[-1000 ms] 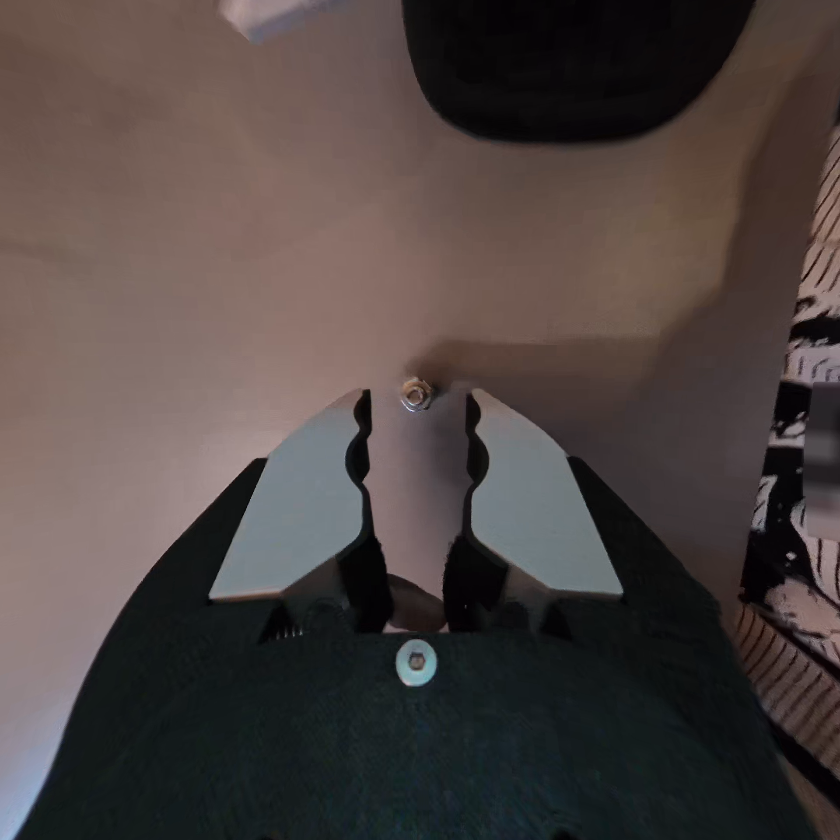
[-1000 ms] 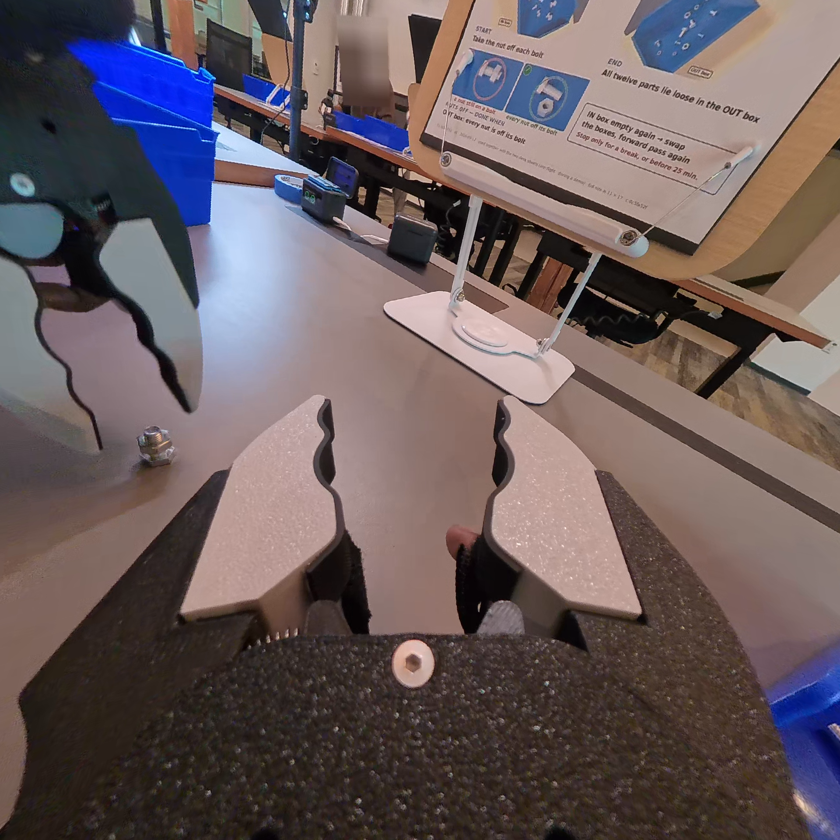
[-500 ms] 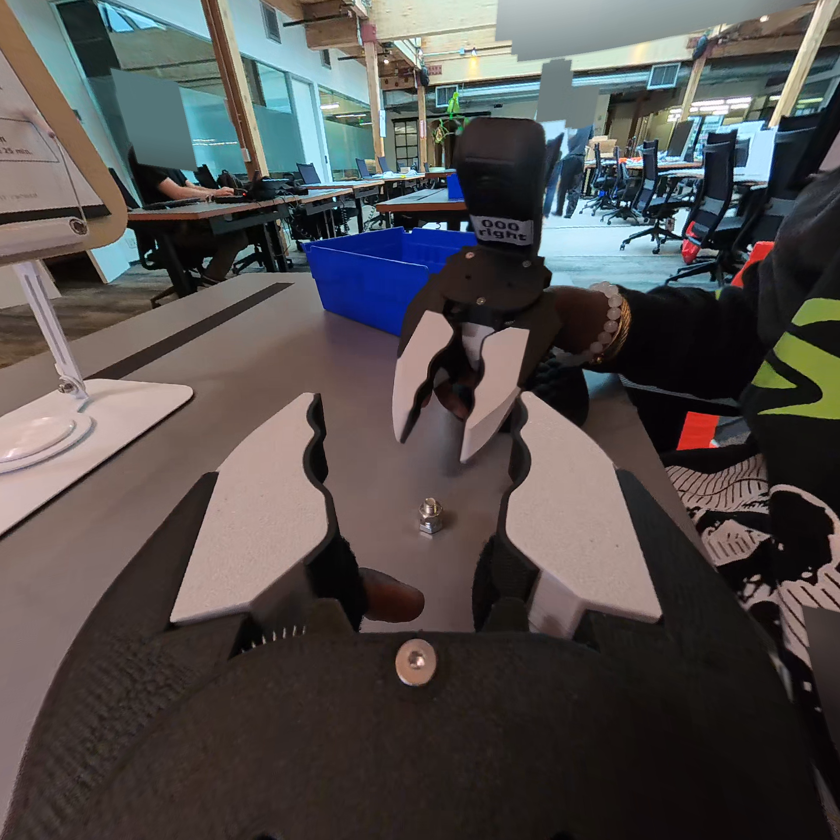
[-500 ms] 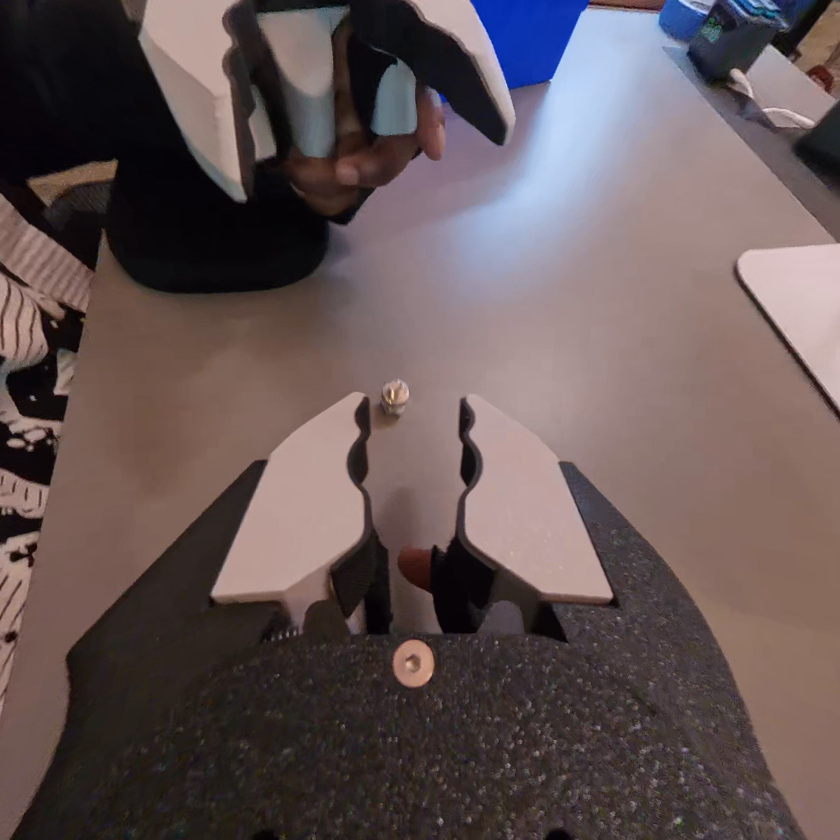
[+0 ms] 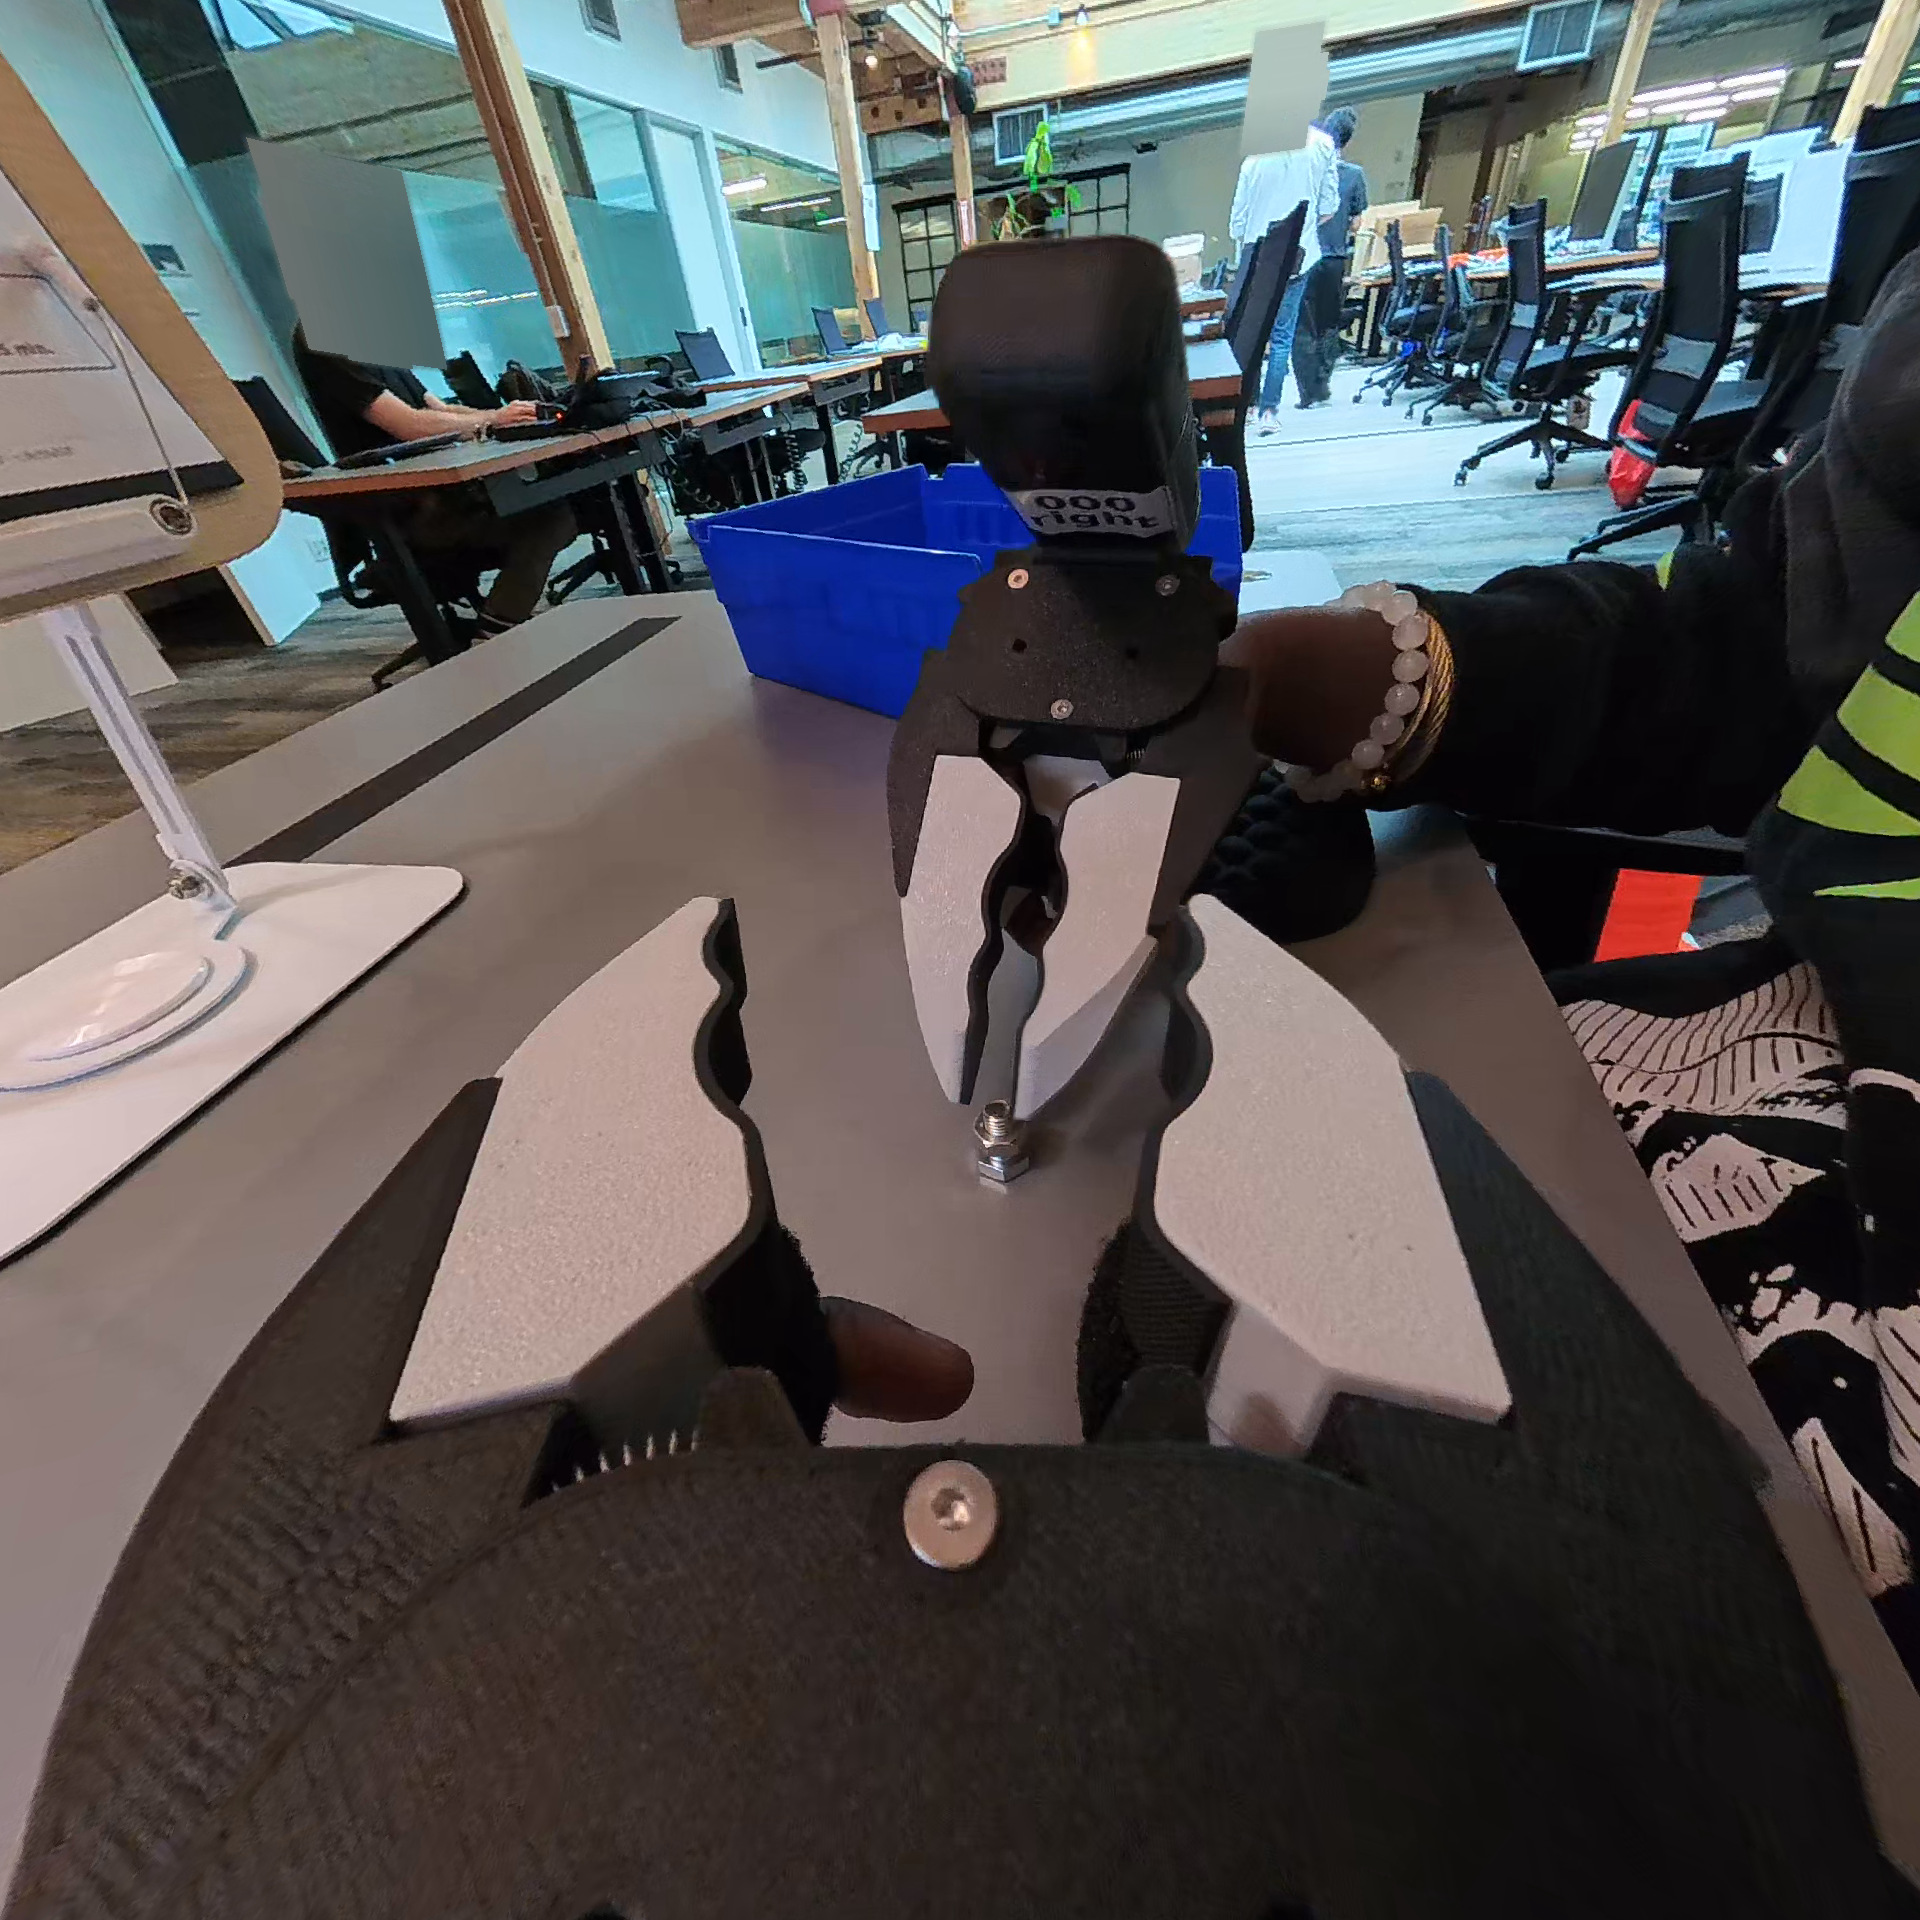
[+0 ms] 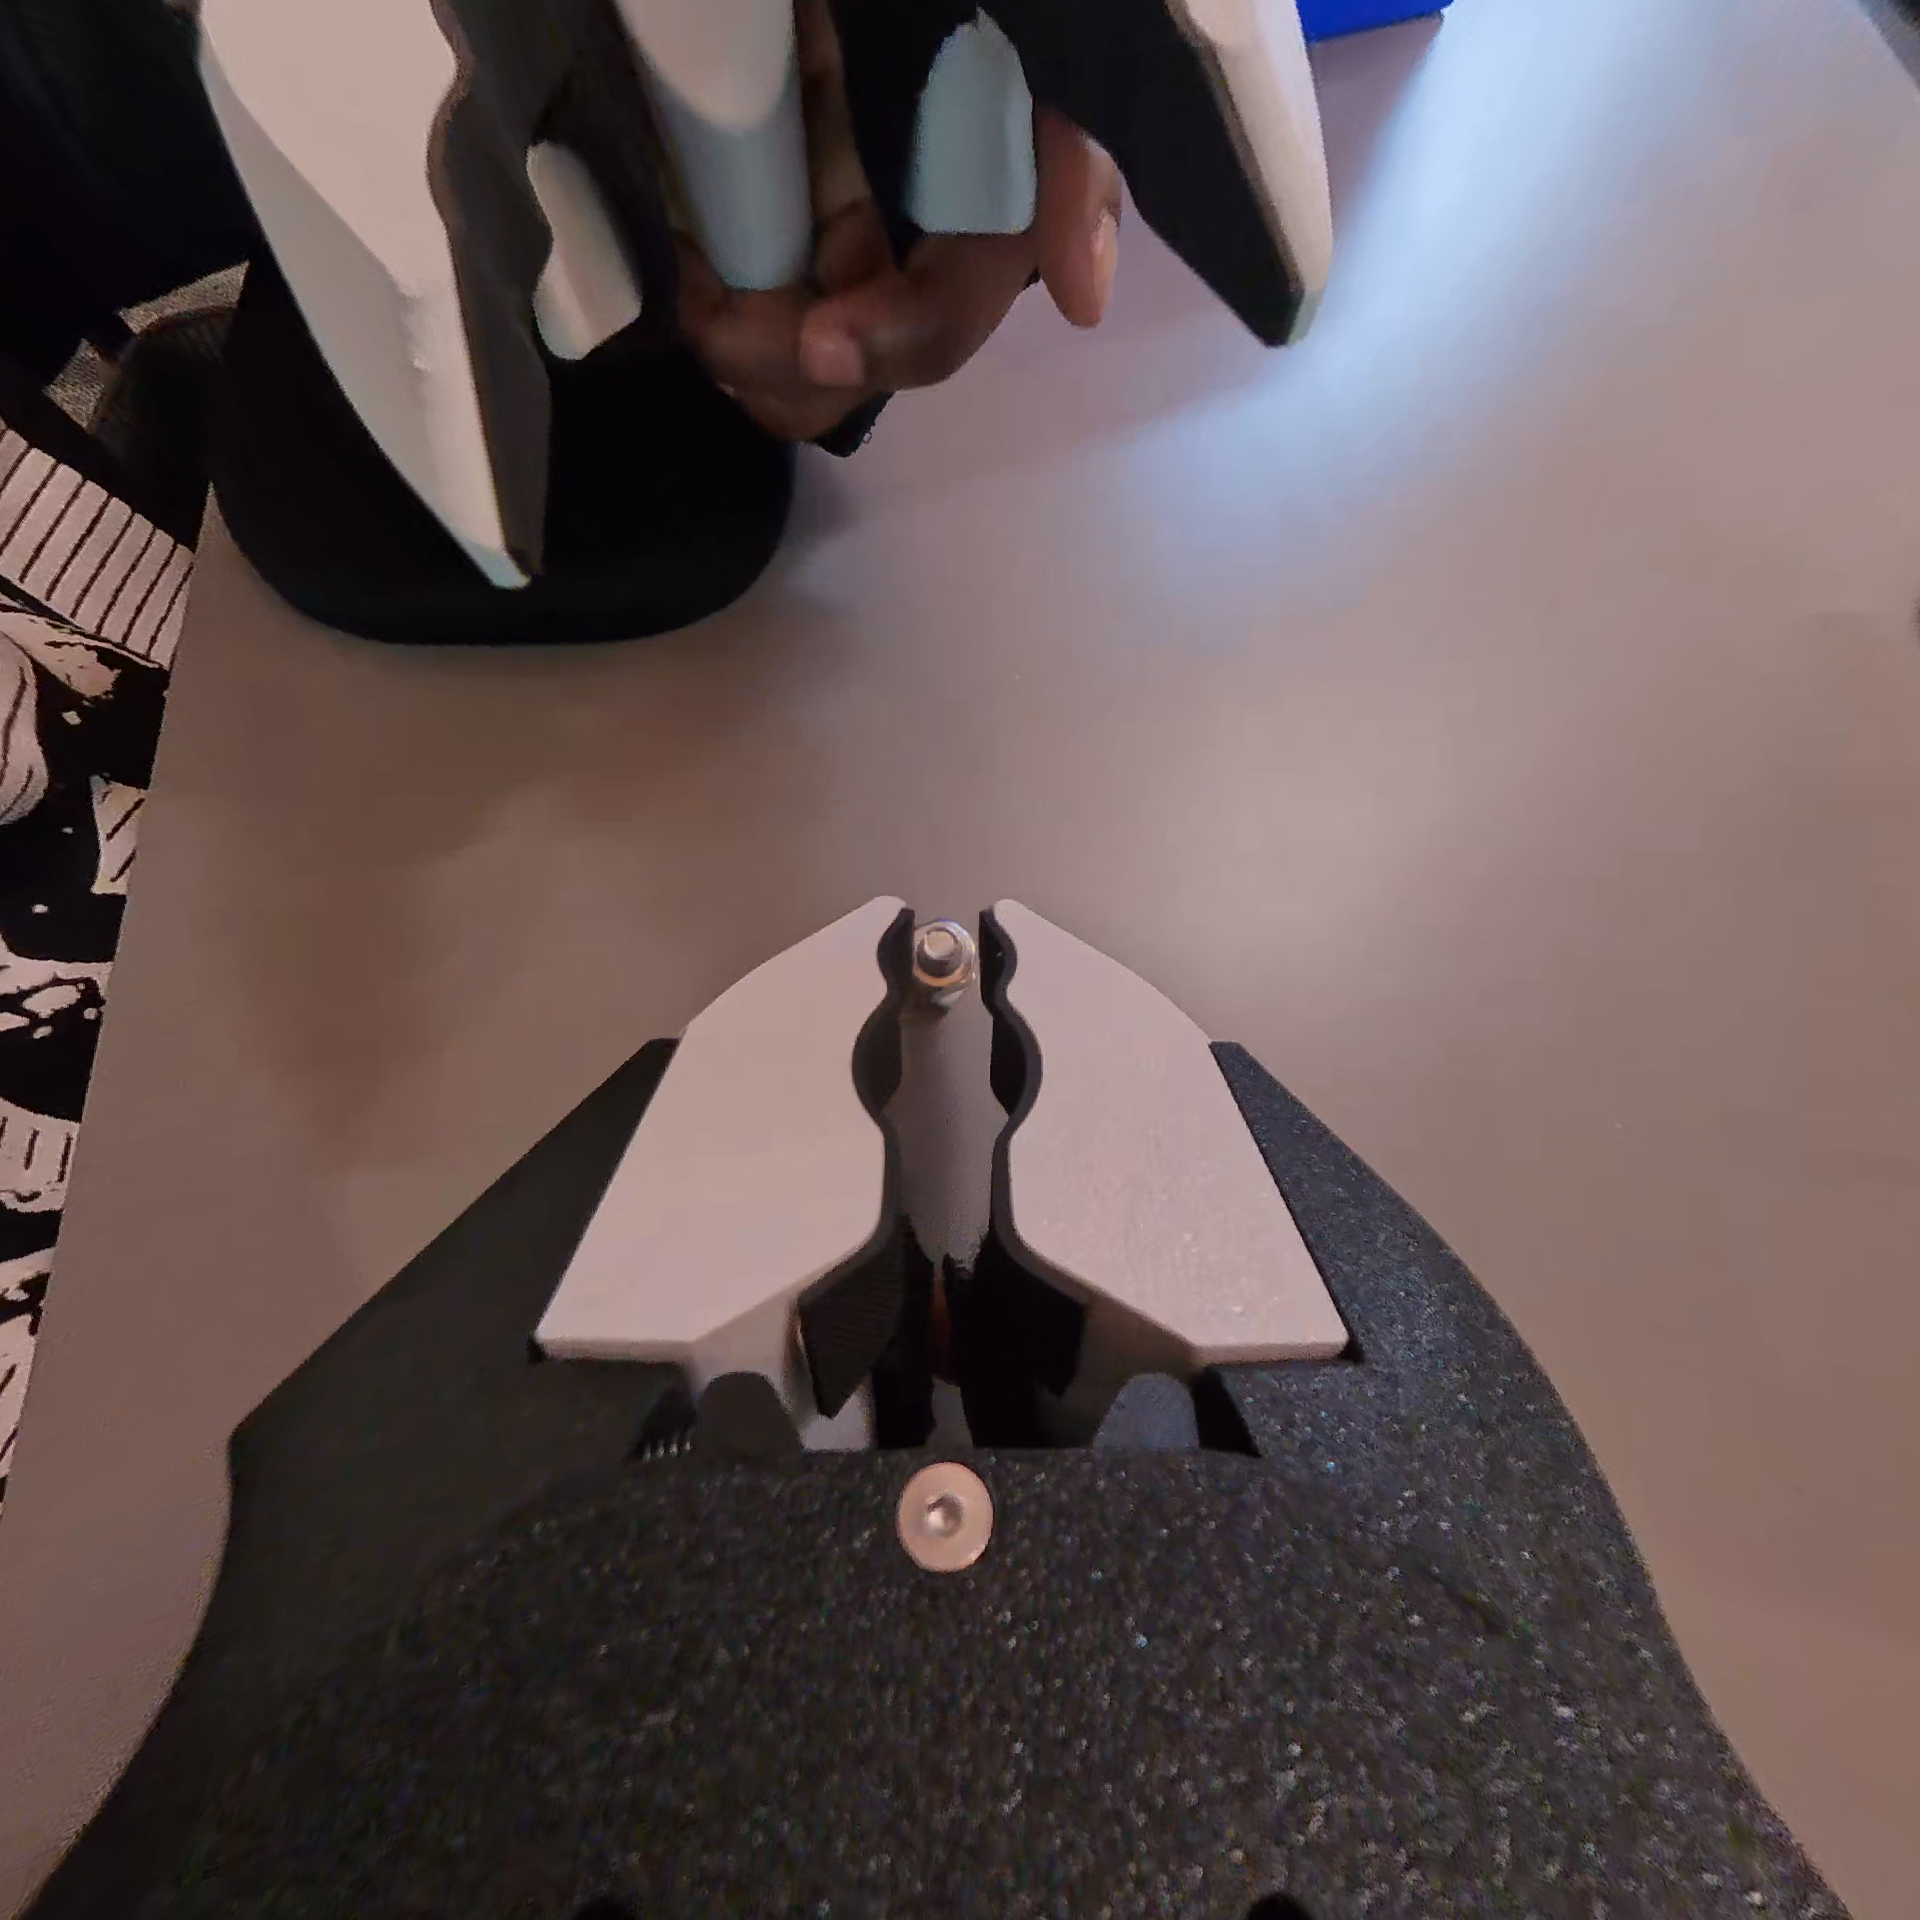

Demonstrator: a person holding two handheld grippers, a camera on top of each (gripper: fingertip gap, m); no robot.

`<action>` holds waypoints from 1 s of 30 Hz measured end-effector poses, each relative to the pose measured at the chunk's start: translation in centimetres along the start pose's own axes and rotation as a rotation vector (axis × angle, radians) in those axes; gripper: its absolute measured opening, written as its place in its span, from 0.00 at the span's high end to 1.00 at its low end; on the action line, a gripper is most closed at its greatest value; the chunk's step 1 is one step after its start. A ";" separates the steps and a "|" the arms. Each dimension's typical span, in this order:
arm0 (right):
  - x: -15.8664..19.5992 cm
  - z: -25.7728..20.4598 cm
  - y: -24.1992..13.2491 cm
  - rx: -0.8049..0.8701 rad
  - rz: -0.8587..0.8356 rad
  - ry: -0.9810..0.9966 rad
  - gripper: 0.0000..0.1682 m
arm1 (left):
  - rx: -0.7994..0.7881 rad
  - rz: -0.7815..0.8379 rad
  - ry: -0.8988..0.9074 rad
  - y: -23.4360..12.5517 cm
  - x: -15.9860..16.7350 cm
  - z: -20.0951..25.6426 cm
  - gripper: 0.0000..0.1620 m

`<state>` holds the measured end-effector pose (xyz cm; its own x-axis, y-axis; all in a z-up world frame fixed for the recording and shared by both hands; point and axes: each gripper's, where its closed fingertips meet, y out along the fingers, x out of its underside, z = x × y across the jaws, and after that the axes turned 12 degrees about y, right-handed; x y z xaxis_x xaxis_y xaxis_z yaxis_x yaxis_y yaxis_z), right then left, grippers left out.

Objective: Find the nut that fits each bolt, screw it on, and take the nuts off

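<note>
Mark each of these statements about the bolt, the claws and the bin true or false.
1. The bolt stands upright on the grey table with a nut on it. True.
2. The left claw is shut on the bolt. False: it is wide open, and the bolt stands untouched between its fingers.
3. The right claw points down at the bolt, a fingertip on each side. True.
4. The blue bin sits between the two claws. False: it stands behind the right claw, farther back on the table.
</note>
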<state>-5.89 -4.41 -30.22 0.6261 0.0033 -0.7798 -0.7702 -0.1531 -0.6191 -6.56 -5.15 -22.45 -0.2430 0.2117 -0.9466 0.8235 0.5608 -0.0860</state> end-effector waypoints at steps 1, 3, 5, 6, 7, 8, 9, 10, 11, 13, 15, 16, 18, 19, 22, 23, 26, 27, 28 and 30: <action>0.2 0.0 0.2 -0.001 -0.015 -0.001 0.93 | 0.000 0.000 -0.002 0.0 0.0 0.0 0.52; 0.6 0.1 0.5 0.001 -0.047 0.001 0.92 | 0.000 0.001 -0.003 0.0 0.0 0.0 0.52; 0.5 0.1 0.5 0.002 -0.040 -0.005 0.92 | -0.003 0.001 -0.001 0.0 0.0 0.0 0.52; 0.4 0.1 0.4 0.003 -0.032 -0.004 0.92 | -0.002 0.000 -0.003 0.0 0.0 0.0 0.52; 0.3 0.1 0.3 0.004 -0.025 -0.002 0.93 | -0.001 -0.002 -0.005 0.0 0.1 0.0 0.52; 0.2 0.1 0.3 0.003 -0.022 0.000 0.93 | 0.000 -0.002 -0.007 0.0 0.1 0.0 0.52; 0.3 0.1 0.3 0.002 -0.023 0.000 0.93 | 0.001 -0.004 -0.008 0.0 0.1 0.0 0.52; 0.3 0.1 0.4 0.002 -0.029 -0.002 0.94 | 0.000 -0.004 -0.008 0.0 0.1 0.0 0.52; 0.4 0.1 0.4 0.003 -0.037 -0.004 0.95 | -0.001 -0.004 -0.009 0.0 0.1 0.0 0.52; 0.5 0.1 0.5 0.011 -0.044 -0.010 0.95 | -0.003 -0.005 -0.013 0.0 0.2 -0.1 0.52; 0.4 0.5 0.2 0.036 -0.039 -0.014 0.96 | -0.012 -0.008 -0.018 0.0 0.2 -0.3 0.52; 0.0 0.8 -0.1 0.049 -0.014 -0.009 0.96 | -0.024 -0.016 -0.018 0.1 0.4 -0.4 0.52; -1.6 1.2 -1.7 0.046 0.079 0.035 0.96 | -0.054 -0.056 -0.006 0.4 1.0 -0.8 0.53; -2.6 1.4 -2.8 0.039 0.131 0.062 0.96 | -0.062 -0.079 0.004 0.7 1.3 -0.8 0.53; -5.4 1.6 -5.9 0.029 0.232 0.096 0.96 | -0.077 -0.081 -0.002 2.3 1.1 -0.7 0.54; -6.1 1.4 -6.7 0.027 0.245 0.089 0.96 | -0.086 -0.065 -0.025 2.9 0.7 -0.6 0.56; -7.2 0.4 -8.0 -0.001 0.240 0.060 0.96 | -0.062 -0.032 -0.089 4.6 -0.1 0.1 0.58; -7.3 0.0 -8.2 -0.015 0.232 0.050 0.96 | -0.045 -0.028 -0.099 5.1 -0.2 0.4 0.60; -7.3 -0.4 -8.4 -0.031 0.226 0.037 0.96 | -0.027 -0.019 -0.107 5.5 -0.4 0.7 0.63; -7.2 -1.0 -8.5 -0.064 0.214 0.019 0.96 | 0.012 0.010 -0.133 6.1 -0.8 1.1 0.72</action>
<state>-3.72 -4.10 -19.20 0.4514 -0.0542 -0.8907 -0.8771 -0.2104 -0.4317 -0.77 -2.82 -22.54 -0.1657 0.1088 -0.9802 0.8317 0.5495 -0.0796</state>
